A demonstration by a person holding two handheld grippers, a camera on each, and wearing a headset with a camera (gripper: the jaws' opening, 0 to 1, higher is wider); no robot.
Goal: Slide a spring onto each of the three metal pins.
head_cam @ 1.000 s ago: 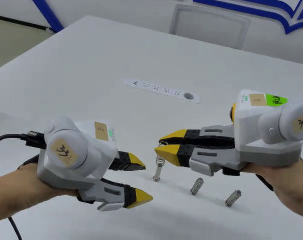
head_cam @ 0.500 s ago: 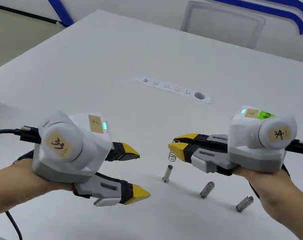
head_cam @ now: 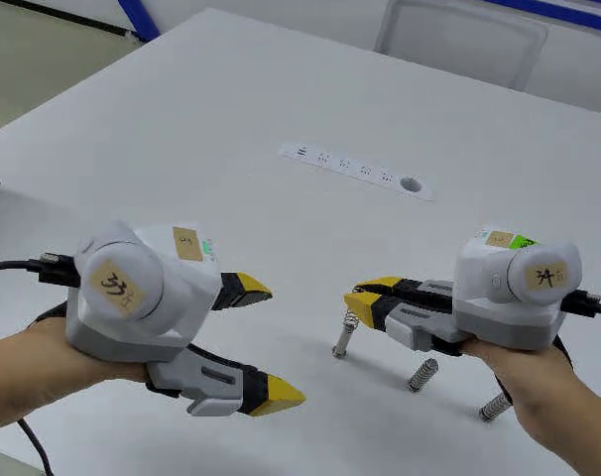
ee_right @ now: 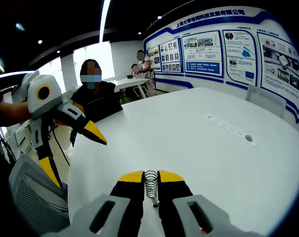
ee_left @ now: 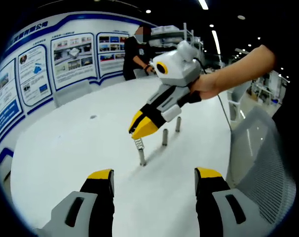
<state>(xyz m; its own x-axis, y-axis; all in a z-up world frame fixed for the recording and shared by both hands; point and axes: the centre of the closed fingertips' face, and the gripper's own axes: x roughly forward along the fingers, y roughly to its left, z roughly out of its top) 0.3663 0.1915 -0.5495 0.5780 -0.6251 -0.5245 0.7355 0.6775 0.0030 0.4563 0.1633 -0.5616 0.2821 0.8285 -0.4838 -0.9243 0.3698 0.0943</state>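
R. gripper view: the right gripper has its fingers pressed in on the spring, pinching the coils from both sides, w/ the pin just under it. This grip is clearer here than in the head view, where the yellow tips cover the spring's top. Head view gives the layout instead: the spring hangs from the tips w/ its lower end on top of the pin, which stands on the white worktop nr the near edge. Two other springs stand further right along that edge, apart from the fingers. A power strip lies mid-worktop. The left gripper hovers left of the pin, fingers spread wide, holding nothing. L. gripper view looks betw. those fingers at the spring and pin ahead, well clear of them. The spring is small, silvery, tightly coiled.
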